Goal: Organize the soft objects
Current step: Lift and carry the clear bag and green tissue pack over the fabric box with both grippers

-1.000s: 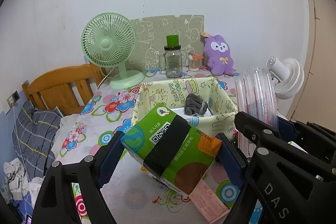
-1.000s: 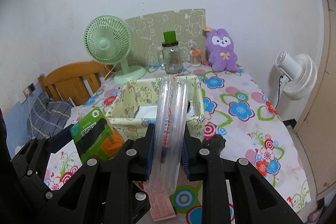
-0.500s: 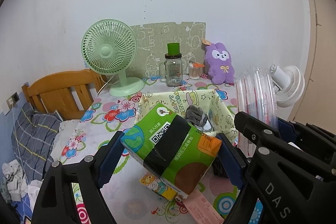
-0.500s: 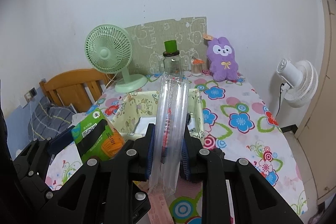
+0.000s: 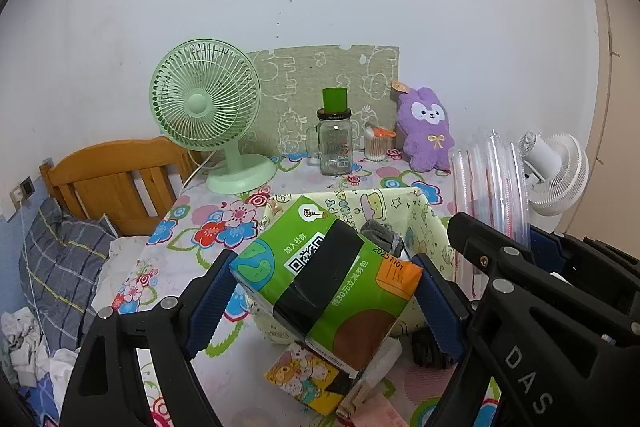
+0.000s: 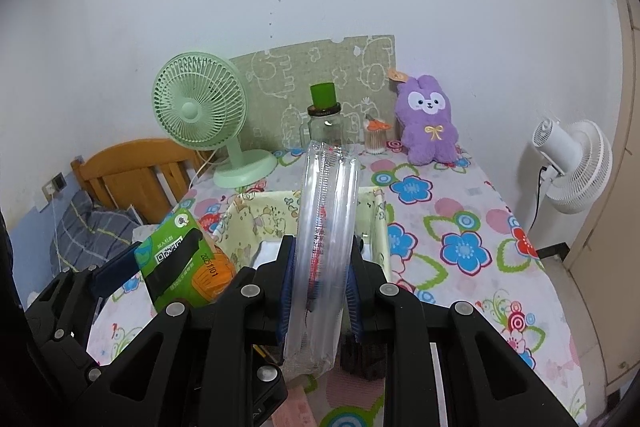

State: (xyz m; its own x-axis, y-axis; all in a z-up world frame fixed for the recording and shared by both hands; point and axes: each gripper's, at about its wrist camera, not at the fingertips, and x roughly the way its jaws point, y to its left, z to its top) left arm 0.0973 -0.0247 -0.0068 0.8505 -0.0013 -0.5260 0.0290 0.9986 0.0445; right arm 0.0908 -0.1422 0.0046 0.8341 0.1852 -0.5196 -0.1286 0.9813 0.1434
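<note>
My left gripper (image 5: 324,275) is shut on a green tissue pack (image 5: 320,267), its blue pads pressing both ends; the pack hangs tilted over the near wall of the yellow fabric bin (image 5: 424,223). A grey sock (image 5: 380,233) lies inside that bin. My right gripper (image 6: 322,255) is shut on an upright stack of clear plastic bags (image 6: 330,195) in front of the bin (image 6: 256,215). From the right wrist, the tissue pack (image 6: 180,263) shows at lower left. A purple plush rabbit (image 5: 426,129) sits against the back wall.
A green desk fan (image 5: 204,99), a glass jar with a green lid (image 5: 335,143) and a cotton-swab tub (image 5: 376,147) stand at the back. A small yellow pack (image 5: 304,379) and a black item (image 5: 430,347) lie below the bin. A white fan (image 6: 576,163) stands right, a wooden headboard (image 5: 116,179) left.
Both grippers have drawn back and slightly up from the bin, each still holding its load. The small yellow pack and more of the table's near part have come into view.
</note>
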